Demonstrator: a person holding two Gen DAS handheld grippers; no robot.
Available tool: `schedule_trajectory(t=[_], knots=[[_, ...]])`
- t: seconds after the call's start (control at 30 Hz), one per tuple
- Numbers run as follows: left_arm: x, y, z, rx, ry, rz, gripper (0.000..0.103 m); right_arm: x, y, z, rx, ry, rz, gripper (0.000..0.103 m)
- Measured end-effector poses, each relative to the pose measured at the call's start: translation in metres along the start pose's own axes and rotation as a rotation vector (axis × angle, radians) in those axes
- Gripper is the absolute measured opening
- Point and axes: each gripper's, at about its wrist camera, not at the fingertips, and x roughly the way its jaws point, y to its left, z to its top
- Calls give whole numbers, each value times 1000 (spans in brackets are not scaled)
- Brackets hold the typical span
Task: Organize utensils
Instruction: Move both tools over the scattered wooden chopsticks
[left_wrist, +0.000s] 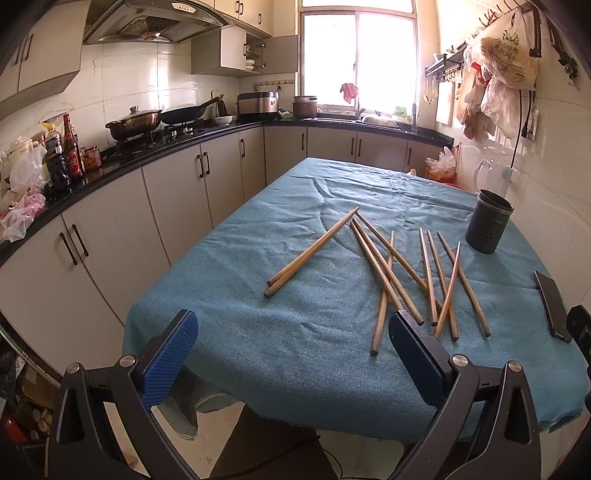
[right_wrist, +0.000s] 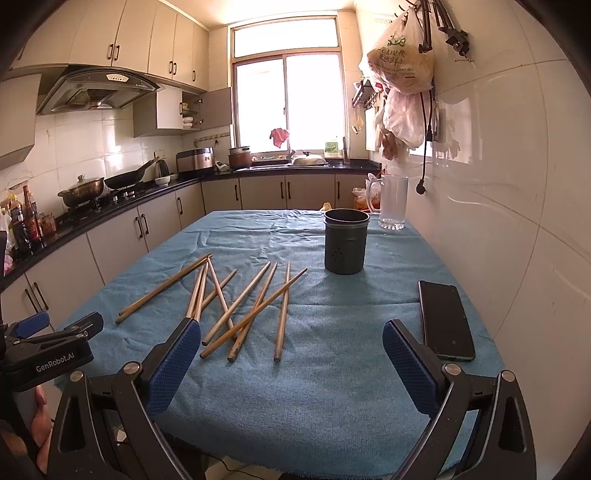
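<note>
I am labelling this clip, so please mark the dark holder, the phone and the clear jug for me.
holder (right_wrist: 346, 245), right wrist view, middle of its side wall.
phone (right_wrist: 445, 319), right wrist view, centre of its dark screen.
jug (right_wrist: 393, 201), right wrist view, middle of its clear body.

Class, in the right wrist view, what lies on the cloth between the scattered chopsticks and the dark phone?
Nothing: in the right wrist view only bare blue cloth separates the chopsticks from the phone.
</note>
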Motion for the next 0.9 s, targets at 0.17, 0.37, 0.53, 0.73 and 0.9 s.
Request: schedule_trajectory(t=[0.17, 0.37, 0.53, 0.73, 0.9], knots=[[1, 0, 0, -1, 4, 1, 103, 0, 0, -1, -1, 2, 1, 101], [1, -1, -1, -1, 4, 1, 103, 0, 0, -1, 3, 7, 1, 101], [2, 0, -1, -1, 9, 1, 103, 0, -1, -2, 5, 12, 3, 101], [5, 0, -2, -6, 19, 0, 103, 2, -1, -1, 5, 14, 4, 101], [11, 6, 3, 5, 39, -1, 103, 5, -1, 0, 4, 24, 19, 100]])
